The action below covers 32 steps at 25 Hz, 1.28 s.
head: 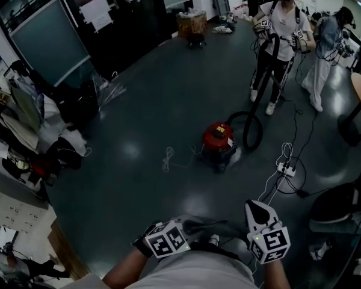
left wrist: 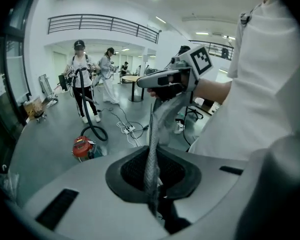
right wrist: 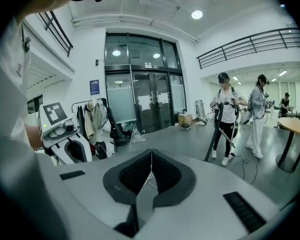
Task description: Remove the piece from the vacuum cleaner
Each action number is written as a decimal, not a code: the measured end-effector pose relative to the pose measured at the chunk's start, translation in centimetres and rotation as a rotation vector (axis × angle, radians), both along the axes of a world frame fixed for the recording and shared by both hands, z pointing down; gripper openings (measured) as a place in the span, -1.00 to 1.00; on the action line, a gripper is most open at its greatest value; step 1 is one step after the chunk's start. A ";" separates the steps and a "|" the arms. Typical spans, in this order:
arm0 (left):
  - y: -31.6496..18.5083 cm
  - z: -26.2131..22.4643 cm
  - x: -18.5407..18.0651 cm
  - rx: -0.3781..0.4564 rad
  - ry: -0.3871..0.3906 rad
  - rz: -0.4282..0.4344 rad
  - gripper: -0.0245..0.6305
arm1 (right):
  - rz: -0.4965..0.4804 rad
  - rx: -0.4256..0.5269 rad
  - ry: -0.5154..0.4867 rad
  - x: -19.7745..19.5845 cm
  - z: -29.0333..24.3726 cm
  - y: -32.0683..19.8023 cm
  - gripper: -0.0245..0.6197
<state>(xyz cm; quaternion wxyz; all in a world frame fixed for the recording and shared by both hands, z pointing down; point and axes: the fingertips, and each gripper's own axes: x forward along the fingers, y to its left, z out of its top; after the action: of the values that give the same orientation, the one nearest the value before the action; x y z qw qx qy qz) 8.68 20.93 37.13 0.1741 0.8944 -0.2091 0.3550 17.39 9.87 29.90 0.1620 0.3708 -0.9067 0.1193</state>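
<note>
The only open container is a brown box (head: 191, 23) at the far end of the dark floor (head: 138, 119), near the glass doors. What it holds is too small to see. The red drum of the vacuum cleaner (head: 218, 137) has its lid on, so the inside is hidden. The drum stands in the middle of the floor, well apart from both grippers. Its black hose (head: 253, 128) makes a loop beside it and rises to another person (head: 283, 23), who holds the hose's upper end. A white power strip (head: 286, 170) lies near the drum on the right, and a loose white cord (head: 167, 158) lies on the left.

The left gripper (left wrist: 152, 156) has its jaws pressed on a grey strip (left wrist: 157, 124). This strip is flat, narrow and bendable, with a fine woven pattern. From the jaws it goes up toward the underside of the right gripper (right wrist: 151, 154); whether it touches that gripper I cannot tell. The right gripper's jaws meet at the tips, and in its own view nothing shows between them.
</note>
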 end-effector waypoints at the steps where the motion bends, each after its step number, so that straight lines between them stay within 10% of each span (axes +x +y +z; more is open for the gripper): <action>1: -0.1 -0.2 -0.1 0.002 0.004 -0.018 -0.85 | -0.005 0.013 0.008 -0.1 -0.2 -0.1 -0.87; 32: -2.7 -2.0 -0.7 0.074 -0.008 0.043 -0.85 | -0.060 0.045 0.042 -1.6 -1.5 -0.9 -0.88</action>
<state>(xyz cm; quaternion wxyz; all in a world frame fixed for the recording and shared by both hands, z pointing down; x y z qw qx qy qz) 8.00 18.24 35.16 0.1326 0.9029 -0.2038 0.3545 15.77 8.96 28.39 0.1761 0.3494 -0.9163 0.0862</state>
